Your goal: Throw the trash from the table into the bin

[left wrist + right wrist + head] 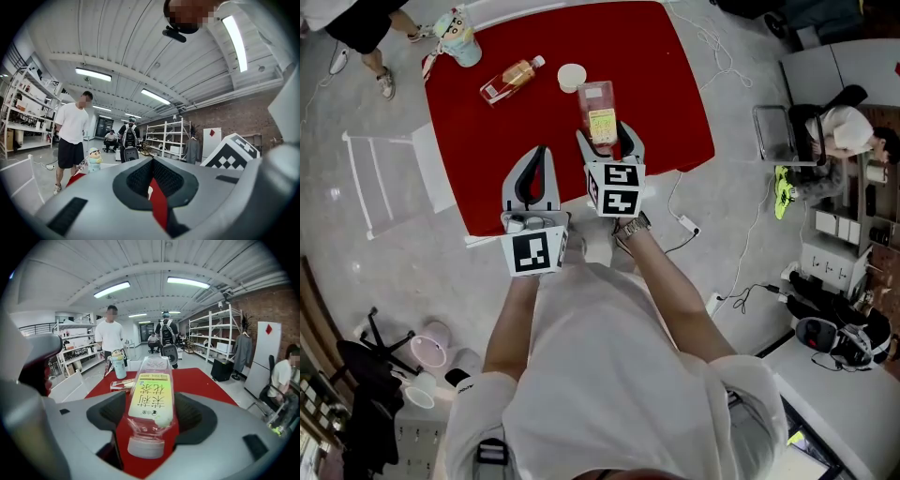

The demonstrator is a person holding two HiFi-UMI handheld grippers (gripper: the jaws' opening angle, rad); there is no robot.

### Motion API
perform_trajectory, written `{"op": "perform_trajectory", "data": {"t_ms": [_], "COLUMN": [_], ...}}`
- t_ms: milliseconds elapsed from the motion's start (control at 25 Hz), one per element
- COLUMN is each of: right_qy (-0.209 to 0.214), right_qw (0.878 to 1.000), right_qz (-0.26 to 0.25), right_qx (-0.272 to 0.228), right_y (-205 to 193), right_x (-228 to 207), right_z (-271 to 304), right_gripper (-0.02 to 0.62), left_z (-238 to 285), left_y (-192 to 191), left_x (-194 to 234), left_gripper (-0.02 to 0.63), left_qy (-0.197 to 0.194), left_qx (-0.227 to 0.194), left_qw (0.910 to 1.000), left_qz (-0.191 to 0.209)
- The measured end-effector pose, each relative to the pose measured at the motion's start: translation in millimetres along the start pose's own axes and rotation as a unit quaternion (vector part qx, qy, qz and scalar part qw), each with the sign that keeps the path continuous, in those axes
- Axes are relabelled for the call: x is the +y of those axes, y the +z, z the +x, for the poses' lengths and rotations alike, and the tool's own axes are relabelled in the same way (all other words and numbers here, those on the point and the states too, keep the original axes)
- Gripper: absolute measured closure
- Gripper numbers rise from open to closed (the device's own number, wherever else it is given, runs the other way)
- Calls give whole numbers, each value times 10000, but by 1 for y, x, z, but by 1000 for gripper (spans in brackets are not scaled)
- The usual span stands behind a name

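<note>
**Q:** What was the state of the right gripper?

**A:** Its jaws were closed part-way on 1 clear plastic bottle, with a pad against each side of the body just above the cap. The cap pointed back toward the gripper and the yellow-green label faced up. The far end projected past the jaws over the red table. Contact with the cloth could not be determined.

**Q:** And the left gripper?

**A:** Its jaws were together with nothing between them. It sat just beside the right gripper, at the table's near edge.

**Q:** What else lay on the table?

**A:** 1 second bottle on its side, 1 white round lid near it, and 1 cartoon-figure cup at the far corner.

**Q:** How should the carry be executed?

**A:** This is a judgement.
- Closure should be held constant, because the thin wall could buckle and slip.
- The grip near the cap left a long overhang, so swinging should be avoided.
- No bin was identifiable in any view, so it should be located first.
- The bottle should be released only above the bin's opening.
</note>
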State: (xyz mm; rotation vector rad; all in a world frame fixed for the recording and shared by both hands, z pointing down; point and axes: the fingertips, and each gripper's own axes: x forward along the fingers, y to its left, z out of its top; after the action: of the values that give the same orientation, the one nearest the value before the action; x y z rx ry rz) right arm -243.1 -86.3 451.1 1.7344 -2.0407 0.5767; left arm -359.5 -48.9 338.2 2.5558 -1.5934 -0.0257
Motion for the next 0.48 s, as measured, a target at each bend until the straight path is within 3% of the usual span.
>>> {"op": "perform_trajectory", "data": {"t_ms": [480], "right_qy": [88], "right_qw": [9971], "right_qz": [68], "right_qx": [-758], "right_y": [31], "right_x": [-106], "right_z": [-61], "right_gripper": [262], "left_z": [40], "left_y": [11], "left_x": [-110], "left_gripper": [603], "left_qy": [-126], "left_qx": [-64], "left_qw": [9992], "left_qz": [361]}}
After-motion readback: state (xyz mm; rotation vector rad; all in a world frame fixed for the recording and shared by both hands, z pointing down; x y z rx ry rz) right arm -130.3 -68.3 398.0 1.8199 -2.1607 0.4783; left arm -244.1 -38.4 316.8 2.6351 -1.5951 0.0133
